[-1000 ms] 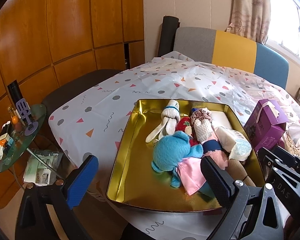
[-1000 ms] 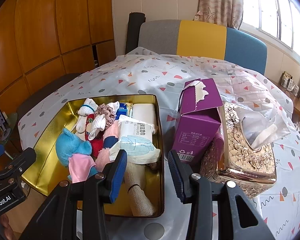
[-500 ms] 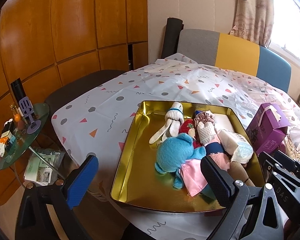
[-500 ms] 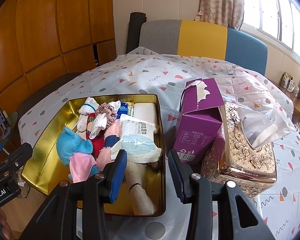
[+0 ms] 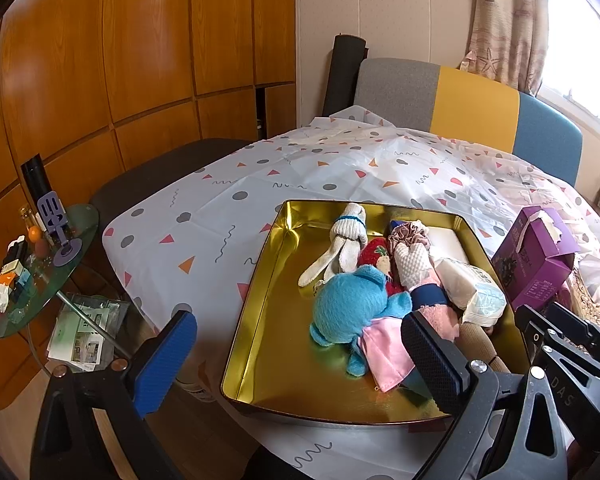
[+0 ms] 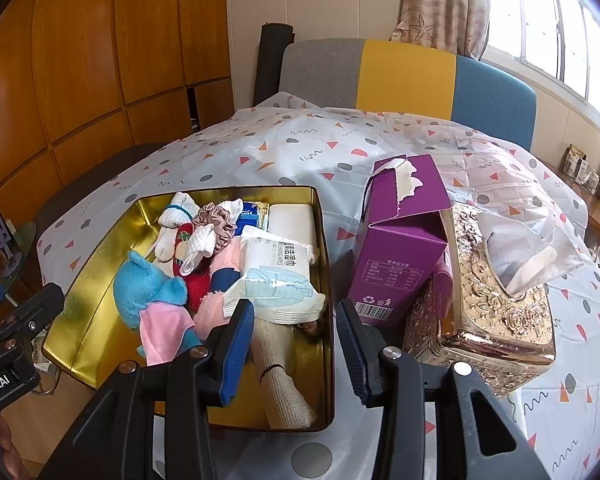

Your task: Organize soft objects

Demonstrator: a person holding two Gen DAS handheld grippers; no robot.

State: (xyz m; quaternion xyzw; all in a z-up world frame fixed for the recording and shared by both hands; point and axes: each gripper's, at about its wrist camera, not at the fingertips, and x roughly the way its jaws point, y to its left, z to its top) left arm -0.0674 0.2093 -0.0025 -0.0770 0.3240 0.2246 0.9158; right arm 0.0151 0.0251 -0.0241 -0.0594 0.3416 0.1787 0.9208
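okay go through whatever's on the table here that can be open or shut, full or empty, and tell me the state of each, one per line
Gold tin: lidless, left part bare, soft things piled on its right.
Purple box: top torn open, upright.
Ornate tissue box: clear plastic and tissue poking out of the top.
Wipes pack: flap looks shut, lying on the pile.
Left gripper: open, empty.
Right gripper: open, empty.

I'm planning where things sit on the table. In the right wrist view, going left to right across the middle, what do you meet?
Blue plush toy → wet wipes pack → purple carton → ornate gold tissue box.
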